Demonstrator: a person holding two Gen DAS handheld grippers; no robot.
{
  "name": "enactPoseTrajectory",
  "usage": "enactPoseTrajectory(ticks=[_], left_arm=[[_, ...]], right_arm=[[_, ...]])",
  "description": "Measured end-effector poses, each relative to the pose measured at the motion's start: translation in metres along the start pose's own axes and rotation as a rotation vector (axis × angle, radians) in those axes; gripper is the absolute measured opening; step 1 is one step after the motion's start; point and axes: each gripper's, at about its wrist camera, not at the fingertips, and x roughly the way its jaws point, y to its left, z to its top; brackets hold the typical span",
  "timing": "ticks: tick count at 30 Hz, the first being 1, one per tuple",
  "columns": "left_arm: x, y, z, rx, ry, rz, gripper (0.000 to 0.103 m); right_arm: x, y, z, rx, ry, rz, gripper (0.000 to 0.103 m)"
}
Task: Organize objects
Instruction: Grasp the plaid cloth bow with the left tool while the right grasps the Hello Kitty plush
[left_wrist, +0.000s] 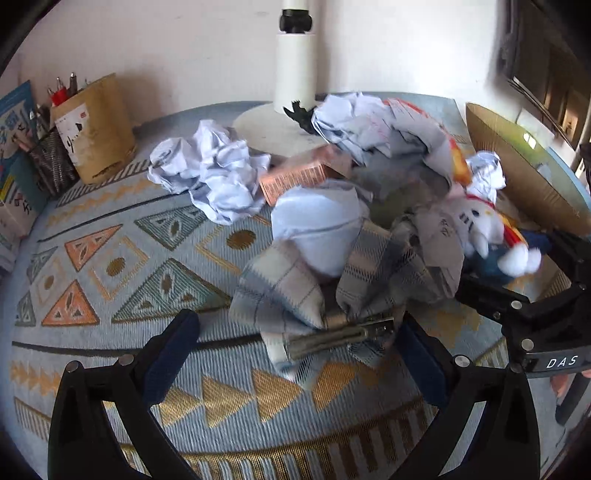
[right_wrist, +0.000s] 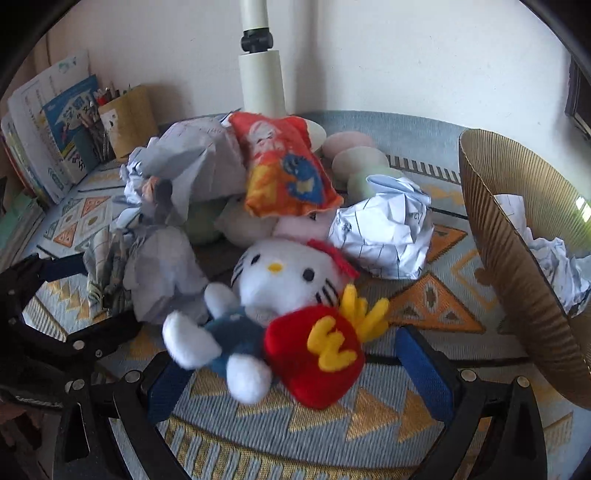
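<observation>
At the lower centre of the right wrist frame, the plush cat (right_wrist: 284, 291) lies on the desk (right_wrist: 369, 435) between the open right hand-held gripper (right_wrist: 299, 373) fingers, touching neither, so closing off-centre may pinch only its red pouch (right_wrist: 314, 362).

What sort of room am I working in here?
Probably a home study or bedroom desk: upright books and a mesh pen holder against the wall, a lamp post, and a patterned tablecloth littered with a plush cat.

A home desk: books (right_wrist: 55, 122), pen holder (left_wrist: 51, 162), plush toy (right_wrist: 280, 280) (cluttered).
</observation>
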Motion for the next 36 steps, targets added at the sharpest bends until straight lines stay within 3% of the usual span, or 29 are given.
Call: enactPoseTrajectory(ticks=[21, 23, 24, 25, 26, 27, 28, 31, 36], left_arm=[[-0.004, -0.009, -0.003, -0.001, 0.000, 0.007, 0.103], [-0.004, -0.009, -0.004, 0.001, -0.002, 0.002, 0.102], [-0.006, -0.011, -0.004, 0.006, -0.008, -0.005, 0.093], [-0.009, -0.014, -0.005, 0.019, -0.024, -0.019, 0.081], [-0.016, -0.019, -0.006, 0.047, -0.053, -0.051, 0.052], [-0.019, -0.023, -0.008, 0.069, -0.065, -0.088, 0.047], [-0.023, -0.027, -0.009, 0.089, -0.080, -0.115, 0.047], [-0.041, -0.035, -0.015, 0.123, -0.168, -0.097, 0.047], [-0.070, -0.028, -0.026, 0.091, -0.314, -0.096, 0.047]], right_arm=[[0.006, 0.002, 0.004, -0.014, 0.010, -0.018, 0.103], [0.005, 0.002, 0.004, -0.013, 0.003, -0.024, 0.098], [0.002, 0.001, 0.004, -0.008, -0.010, -0.024, 0.084], [-0.002, 0.000, 0.004, -0.003, -0.029, -0.010, 0.060], [-0.007, -0.002, 0.003, -0.004, -0.056, 0.044, 0.052], [-0.011, -0.003, 0.003, -0.003, -0.075, 0.097, 0.052], [-0.013, -0.005, 0.002, 0.005, -0.086, 0.124, 0.052], [-0.031, -0.016, -0.001, 0.041, -0.174, 0.215, 0.052], [-0.066, -0.014, -0.012, 0.028, -0.358, 0.306, 0.052]])
